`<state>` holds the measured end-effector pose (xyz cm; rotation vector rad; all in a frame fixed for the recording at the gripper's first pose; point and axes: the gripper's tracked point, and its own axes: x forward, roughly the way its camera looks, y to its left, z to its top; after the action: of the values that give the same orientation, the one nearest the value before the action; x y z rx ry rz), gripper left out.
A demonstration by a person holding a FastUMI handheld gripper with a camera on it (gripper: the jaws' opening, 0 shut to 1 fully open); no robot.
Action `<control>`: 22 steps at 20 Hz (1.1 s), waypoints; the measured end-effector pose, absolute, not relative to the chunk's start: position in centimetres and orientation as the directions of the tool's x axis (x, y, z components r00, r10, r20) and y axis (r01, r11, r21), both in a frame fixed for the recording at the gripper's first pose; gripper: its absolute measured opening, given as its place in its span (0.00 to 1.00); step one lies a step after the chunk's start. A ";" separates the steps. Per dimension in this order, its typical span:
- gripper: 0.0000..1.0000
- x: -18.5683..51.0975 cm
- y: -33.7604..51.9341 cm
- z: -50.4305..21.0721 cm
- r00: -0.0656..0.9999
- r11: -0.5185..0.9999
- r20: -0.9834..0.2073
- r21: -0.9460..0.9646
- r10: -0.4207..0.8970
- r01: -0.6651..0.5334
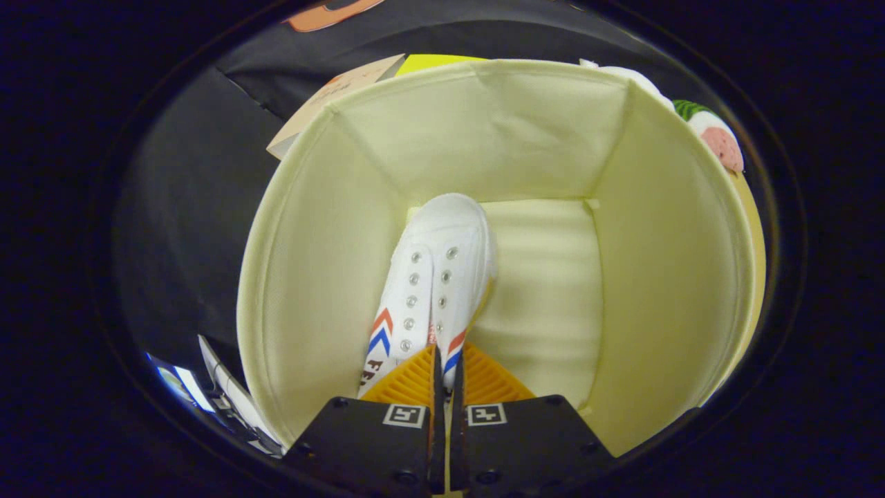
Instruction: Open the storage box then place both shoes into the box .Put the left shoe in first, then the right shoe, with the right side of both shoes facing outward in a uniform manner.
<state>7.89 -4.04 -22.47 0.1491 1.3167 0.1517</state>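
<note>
Gripper view, looking down into the open box. One white canvas shoe, toe at 12 o'clock, heel end at 6 o'clock toward the fingers. Two rows of metal eyelets along the top; red and blue chevron stripes on both flanks near the heel end. Resting on the floor of one pale yellow fabric storage box, nearer its 9 o'clock wall, bare floor left open toward 3 o'clock. Gripper at 6 o'clock from the shoe, two fingers nearly together, clenched on the shoe's collar with just a thin strip of it pinched between the ribbed pads. Beyond the box at 11 o'clock, one piece of tan cardboard against the black cloth wall. At 2 o'clock past the rim, a small fruit-patterned item, too partial to identify.
</note>
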 end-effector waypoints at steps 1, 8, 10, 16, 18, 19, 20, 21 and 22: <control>0.09 7.8 -4.0 -22.4 0.234 0.980 -0.952 0.196 0.198 -0.030; 0.29 6.9 -4.3 -20.5 0.226 0.977 -0.955 0.164 0.192 -0.137; 0.31 6.7 -5.1 -18.7 0.280 0.979 -0.947 0.114 0.159 -0.168; 0.38 4.7 -7.7 -12.8 0.379 0.977 -0.908 0.119 0.179 -0.177; 0.38 4.5 -8.8 -11.9 0.415 0.980 -0.894 0.112 0.172 -0.164; 0.38 4.1 -9.0 -11.5 0.414 0.979 -0.892 0.129 0.183 -0.157; 0.38 3.6 -9.2 -11.4 0.406 0.977 -0.892 0.147 0.198 -0.153; 0.38 3.3 -9.5 -11.3 0.402 0.976 -0.892 0.162 0.208 -0.145; 0.38 2.9 -9.7 -11.2 0.402 0.974 -0.889 0.172 0.218 -0.148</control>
<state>2.86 -9.67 -11.25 0.0690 1.1335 0.2318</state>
